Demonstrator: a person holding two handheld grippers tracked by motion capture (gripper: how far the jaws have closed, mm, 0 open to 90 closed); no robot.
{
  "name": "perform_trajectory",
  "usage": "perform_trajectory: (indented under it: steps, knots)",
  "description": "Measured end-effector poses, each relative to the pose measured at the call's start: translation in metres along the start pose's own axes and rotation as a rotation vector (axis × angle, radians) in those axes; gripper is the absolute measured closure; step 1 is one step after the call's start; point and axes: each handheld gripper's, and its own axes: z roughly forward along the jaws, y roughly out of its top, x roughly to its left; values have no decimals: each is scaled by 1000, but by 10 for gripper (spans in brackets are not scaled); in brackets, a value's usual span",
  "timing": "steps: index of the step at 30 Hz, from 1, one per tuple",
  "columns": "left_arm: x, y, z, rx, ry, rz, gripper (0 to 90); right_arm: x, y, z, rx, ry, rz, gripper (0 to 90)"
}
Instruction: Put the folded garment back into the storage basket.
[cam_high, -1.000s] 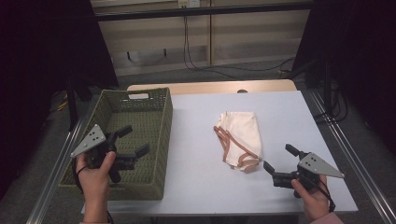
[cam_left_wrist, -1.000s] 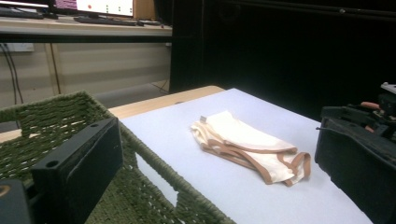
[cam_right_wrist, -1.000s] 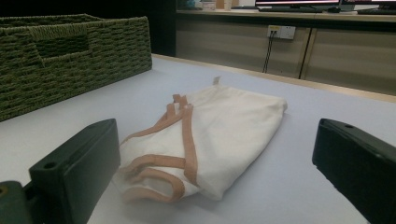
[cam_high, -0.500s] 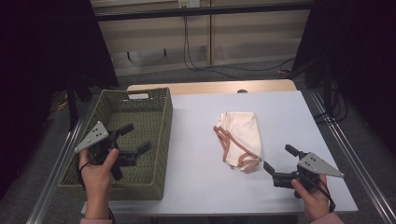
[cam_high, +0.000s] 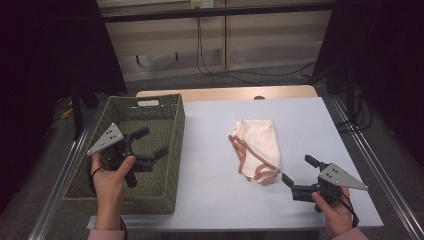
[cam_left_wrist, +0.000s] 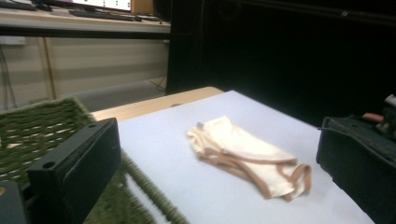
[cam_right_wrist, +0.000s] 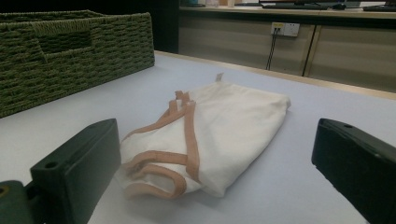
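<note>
Your left gripper (cam_high: 145, 146) hangs over the green basket (cam_high: 170, 150), fingers spread, empty. Your right gripper (cam_high: 300, 170), equally spread, faces the folded cream cloth (cam_right_wrist: 219, 126) lying mid-surface (cam_high: 210, 190); its view shows brown trim.

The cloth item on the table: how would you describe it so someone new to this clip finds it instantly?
Start at the white table, with the green woven basket along its left edge. Right of the basket, near the table's middle, lies a folded cream garment trimmed with tan-orange bands. It is the soft, pale thing there, lying loose ahead of the right gripper.
</note>
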Motion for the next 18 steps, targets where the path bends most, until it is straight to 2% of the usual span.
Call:
perform_trajectory:
  steps: [2, 3, 4, 11, 14, 18]
  knots:
    - [0, 0, 6, 7, -1, -5, 1, 0, 0, 0, -4, 0, 2, 10]
    - [1, 0, 7, 36, 4, 9, 1, 0, 0, -1, -5, 1, 5, 10]
    - [0, 0, 13, 32, 5, -9, 1, 0, 0, -1, -7, 1, 0, 10]
    - [0, 6, 23, 35, -3, -15, 1, -2, 0, -2, -5, -6, 5, 10]
    - [2, 10, 28, 53, 1, -17, 1, -1, 0, -2, -6, -10, 14, 10]
    - [3, 15, 36, 66, 2, -27, 1, -1, 0, -1, 0, -7, -2, 11]
